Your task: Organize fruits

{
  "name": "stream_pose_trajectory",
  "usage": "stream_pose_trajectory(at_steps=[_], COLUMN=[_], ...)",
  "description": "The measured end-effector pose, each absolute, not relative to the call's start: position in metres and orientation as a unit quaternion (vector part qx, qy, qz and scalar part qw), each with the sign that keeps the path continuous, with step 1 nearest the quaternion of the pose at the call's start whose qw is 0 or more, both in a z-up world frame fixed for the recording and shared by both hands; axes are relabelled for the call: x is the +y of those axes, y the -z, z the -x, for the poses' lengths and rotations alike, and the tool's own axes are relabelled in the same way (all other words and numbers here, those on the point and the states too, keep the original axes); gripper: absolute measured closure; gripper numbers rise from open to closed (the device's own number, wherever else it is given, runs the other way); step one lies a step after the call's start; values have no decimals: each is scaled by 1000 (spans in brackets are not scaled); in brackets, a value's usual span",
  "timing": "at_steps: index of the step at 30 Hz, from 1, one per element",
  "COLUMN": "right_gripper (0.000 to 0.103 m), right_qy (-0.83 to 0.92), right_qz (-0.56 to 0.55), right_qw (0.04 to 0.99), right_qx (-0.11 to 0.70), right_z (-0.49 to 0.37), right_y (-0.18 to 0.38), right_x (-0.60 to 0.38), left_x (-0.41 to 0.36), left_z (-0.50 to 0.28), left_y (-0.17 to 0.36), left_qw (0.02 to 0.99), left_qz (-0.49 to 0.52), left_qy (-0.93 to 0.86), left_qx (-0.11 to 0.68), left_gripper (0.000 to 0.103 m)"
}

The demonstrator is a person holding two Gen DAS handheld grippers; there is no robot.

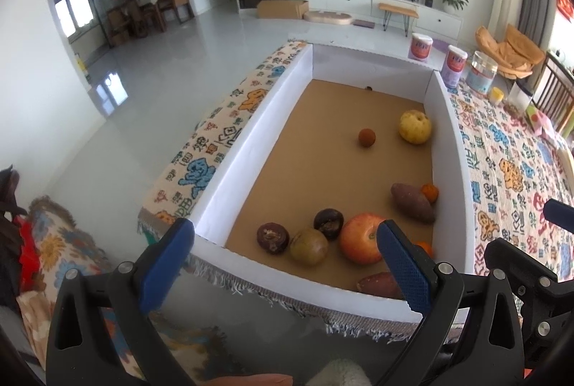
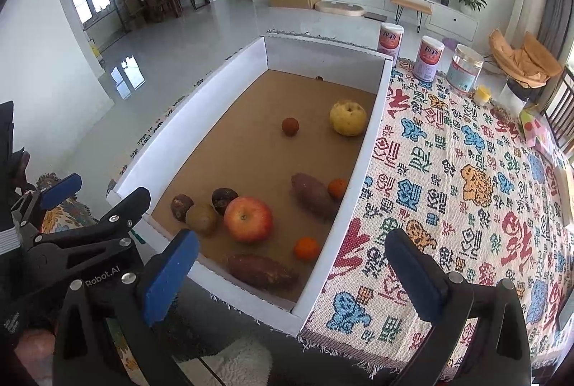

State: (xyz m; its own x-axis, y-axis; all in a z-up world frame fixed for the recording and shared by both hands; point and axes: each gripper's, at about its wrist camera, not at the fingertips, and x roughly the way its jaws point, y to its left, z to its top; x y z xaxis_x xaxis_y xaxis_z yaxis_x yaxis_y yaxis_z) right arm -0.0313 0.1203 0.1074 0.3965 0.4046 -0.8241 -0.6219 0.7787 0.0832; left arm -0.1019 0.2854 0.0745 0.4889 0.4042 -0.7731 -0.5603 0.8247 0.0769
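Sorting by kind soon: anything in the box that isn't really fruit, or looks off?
Yes: two sweet potatoes lie among the fruit in the box. Two dark round fruits beside the red apple look wrinkled and blemished.

Bright daylight; window glare on the glossy floor (image 1: pixel 107 92); fisheye bending and dark vignette at the edges.

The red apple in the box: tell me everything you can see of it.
The apple is round, red-orange with yellowish patches, smooth-skinned and looks whole. It sits stem end up, a short stem in its dimple, on the brown cardboard floor of the white-walled box, toward the near end. A greenish-brown fruit lies at its left and a dark wrinkled fruit behind that side; both seem to touch it. In the left wrist view a finger of the left tool hides its right edge. Neither tool touches it.
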Motion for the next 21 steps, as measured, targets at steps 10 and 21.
stream_pose_trajectory(at_steps=[10,21], right_gripper=[0,0], right_qy=[-320,-320], right_qz=[125,127], right_qw=[823,821], right_qx=[452,455], right_z=[37,37], right_y=[-111,-106], right_x=[129,131], left_x=[292,298], left_z=[105,108], left_y=[-74,-70], left_qw=[856,858], left_qz=[98,117], left_qy=[-278,-266], left_qx=[425,423], left_gripper=[1,1])
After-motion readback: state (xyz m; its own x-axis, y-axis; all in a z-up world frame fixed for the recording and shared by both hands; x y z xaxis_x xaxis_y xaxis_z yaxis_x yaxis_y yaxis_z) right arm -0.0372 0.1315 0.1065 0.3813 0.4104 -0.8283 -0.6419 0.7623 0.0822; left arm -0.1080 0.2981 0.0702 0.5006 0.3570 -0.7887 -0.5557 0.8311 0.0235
